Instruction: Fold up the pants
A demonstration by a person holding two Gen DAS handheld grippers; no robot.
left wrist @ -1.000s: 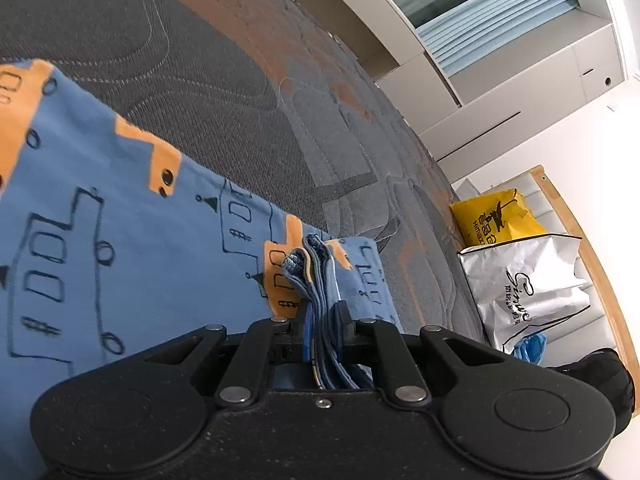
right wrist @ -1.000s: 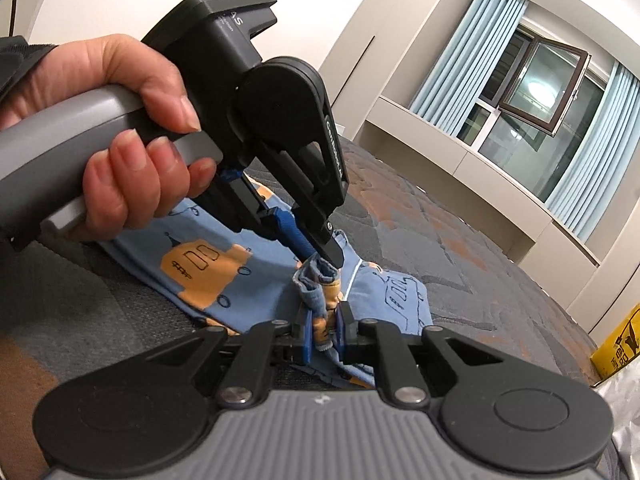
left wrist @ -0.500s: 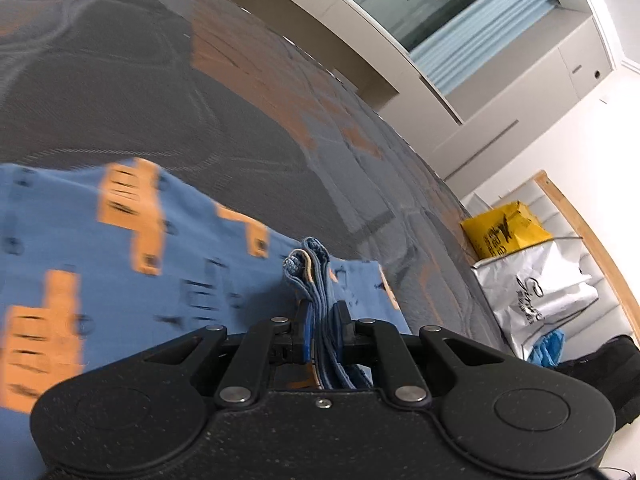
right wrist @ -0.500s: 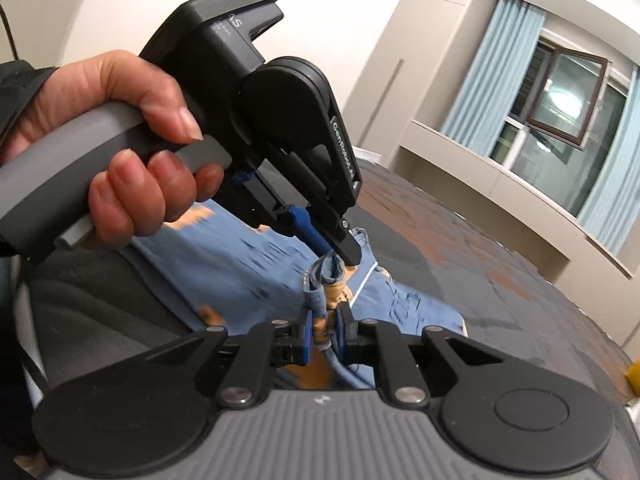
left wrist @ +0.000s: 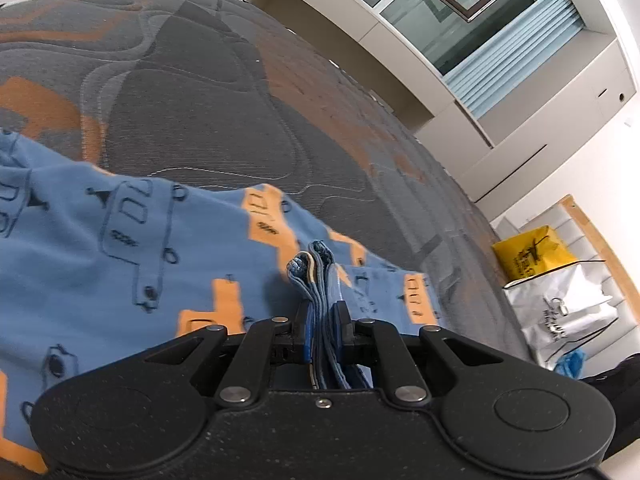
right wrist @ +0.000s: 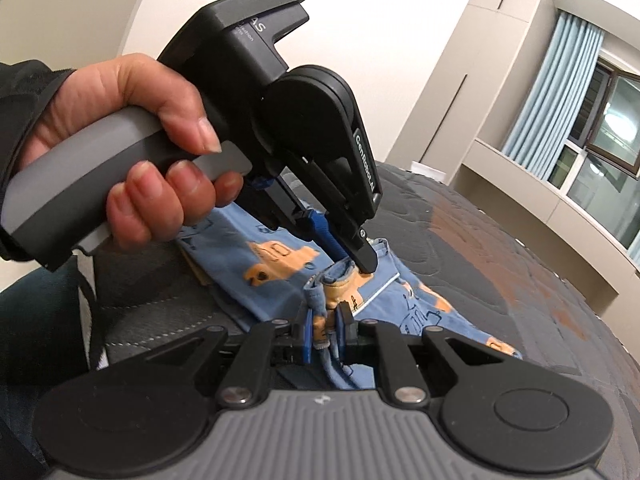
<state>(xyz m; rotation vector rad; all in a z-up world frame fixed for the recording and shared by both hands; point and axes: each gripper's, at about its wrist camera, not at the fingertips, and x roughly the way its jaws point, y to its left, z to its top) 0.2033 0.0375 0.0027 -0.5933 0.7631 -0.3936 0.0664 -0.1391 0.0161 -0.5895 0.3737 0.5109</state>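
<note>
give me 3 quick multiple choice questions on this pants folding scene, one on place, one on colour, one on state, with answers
1. Where do the pants lie?
A. on a quilted mattress
B. on a wooden floor
C. in a basket

2. What colour is the pants' fabric?
A. red with white dots
B. blue with orange vehicle prints
C. plain green

3. What is the left gripper doing?
A. hanging open over the bags
B. clamped on a bunched pants edge
C. holding a yellow bag

Answers: 1 A, the grey and orange mattress spreads beneath the cloth. 2 B, orange vehicles on blue. 3 B, layered fabric sits pinched between its fingers.
</note>
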